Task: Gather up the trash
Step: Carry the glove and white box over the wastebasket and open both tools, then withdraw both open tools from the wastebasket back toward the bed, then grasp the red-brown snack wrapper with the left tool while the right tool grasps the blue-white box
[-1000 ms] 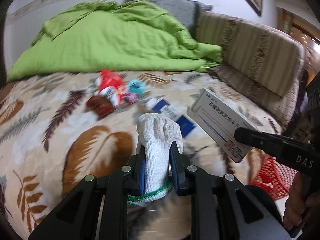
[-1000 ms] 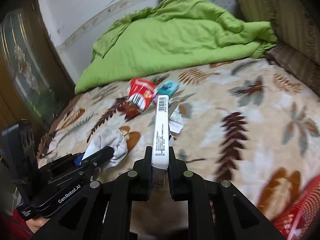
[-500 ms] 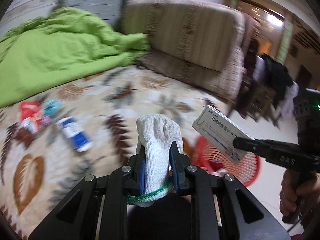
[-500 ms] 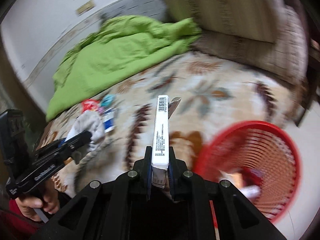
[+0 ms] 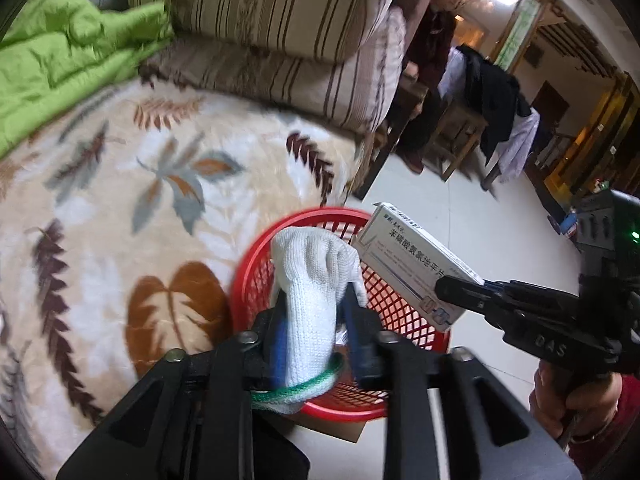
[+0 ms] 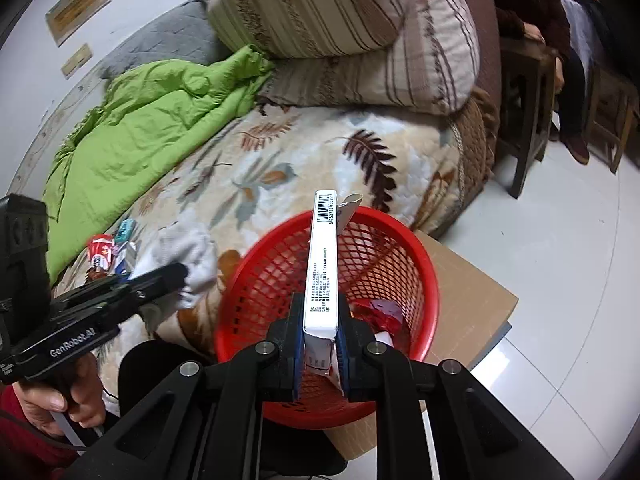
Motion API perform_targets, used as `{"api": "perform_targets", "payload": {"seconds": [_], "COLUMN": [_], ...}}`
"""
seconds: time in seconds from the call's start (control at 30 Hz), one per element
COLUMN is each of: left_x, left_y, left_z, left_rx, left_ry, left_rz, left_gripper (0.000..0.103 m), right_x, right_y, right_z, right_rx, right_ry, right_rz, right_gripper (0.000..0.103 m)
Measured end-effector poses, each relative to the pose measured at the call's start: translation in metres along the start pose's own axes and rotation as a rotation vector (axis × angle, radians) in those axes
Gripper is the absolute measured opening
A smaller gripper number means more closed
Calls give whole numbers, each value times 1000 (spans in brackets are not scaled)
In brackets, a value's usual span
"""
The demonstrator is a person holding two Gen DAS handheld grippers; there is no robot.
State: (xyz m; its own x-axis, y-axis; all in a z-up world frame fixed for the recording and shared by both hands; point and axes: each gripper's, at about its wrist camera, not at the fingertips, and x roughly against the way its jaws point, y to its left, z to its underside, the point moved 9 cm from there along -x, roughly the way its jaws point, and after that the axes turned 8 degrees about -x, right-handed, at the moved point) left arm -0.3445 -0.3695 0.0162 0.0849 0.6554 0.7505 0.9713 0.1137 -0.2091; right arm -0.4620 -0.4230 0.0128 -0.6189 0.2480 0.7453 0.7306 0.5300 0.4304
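Both claws poised over red basket (image 6: 404, 256) beside the bed: left claw (image 5: 316, 320), jaws just parting, lets white glove (image 5: 316, 280) drop; right claw (image 6: 320, 344) clamps medicine box (image 6: 322, 264) awaiting release.

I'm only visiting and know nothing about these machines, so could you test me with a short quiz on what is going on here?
1. True or false: the right claw holds a white box.
2. What sits between the fingers of the left claw? A) a bottle B) a white glove C) a spoon
3. Fill in: both claws hang over a red ____.

Key: 1 true. 2 B; the fingers have just been opening and no longer press on it. 3 basket.
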Motion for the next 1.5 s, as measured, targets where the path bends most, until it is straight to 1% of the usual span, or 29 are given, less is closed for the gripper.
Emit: {"api": "perform_targets", "payload": {"seconds": [0.03, 0.07, 0.1, 0.13, 0.23, 0.33, 0.4, 0.47, 0.53, 0.63, 0.8, 0.9, 1.03, 1.1, 1.17, 1.23, 1.37, 1.43, 1.5], "left_x": [-6, -7, -7, -5, 8, 28, 40, 57, 76, 104, 144, 160, 192, 203, 219, 232, 254, 261, 266], "left_y": [3, 5, 7, 9, 20, 37, 49, 66, 85, 117, 166, 189, 222, 238, 258, 273, 302, 313, 325], "left_z": [2, 3, 5, 6, 10, 16, 20, 26, 34, 47, 77, 94, 118, 127, 140, 149, 168, 173, 179], "left_rx": [18, 32, 40, 39, 37, 55, 71, 101, 143, 224, 333, 381, 442, 479, 527, 565, 633, 657, 676], "left_ry": [17, 13, 9, 8, -10, -27, -35, -55, -77, -101, -134, -147, -174, -185, -201, -215, -234, -237, -232], "left_rz": [-10, -9, 0, -5, -49, -101, -129, -168, -210, -252, -333, -369, -432, -447, -477, -500, -536, -552, -571], "left_gripper": [56, 58, 58, 58, 58, 58, 59, 59, 59, 59, 59, 59, 59, 59, 59, 59, 59, 59, 59], "right_x": [-4, -8, -10, -11, -11, -16, -21, -29, -35, -44, -57, -66, -78, -83, -90, -98, -122, -135, -151], "right_y": [-1, -5, -8, -12, -13, 0, 17, 37, 61, 95, 147, 172, 201, 216, 234, 254, 292, 313, 337], "right_z": [0, 1, 2, 3, 2, 0, 1, 2, 6, 12, 25, 34, 46, 52, 56, 57, 56, 56, 55], "right_rx": [-2, -6, -14, -22, -25, 6, 45, 97, 160, 246, 378, 414, 460, 486, 514, 533, 527, 534, 552], "right_ry": [5, 20, 27, 27, 21, 29, 44, 57, 65, 69, 81, 100, 123, 136, 153, 163, 220, 244, 244], "right_rz": [7, 18, 21, 27, 26, 12, 3, -6, -13, -22, -44, -66, -90, -107, -138, -174, -261, -284, -296], "right_gripper": [16, 18, 22, 22, 22, 22, 23, 29, 39, 45, 50, 50, 51, 51, 52, 57, 60, 61, 62]}}
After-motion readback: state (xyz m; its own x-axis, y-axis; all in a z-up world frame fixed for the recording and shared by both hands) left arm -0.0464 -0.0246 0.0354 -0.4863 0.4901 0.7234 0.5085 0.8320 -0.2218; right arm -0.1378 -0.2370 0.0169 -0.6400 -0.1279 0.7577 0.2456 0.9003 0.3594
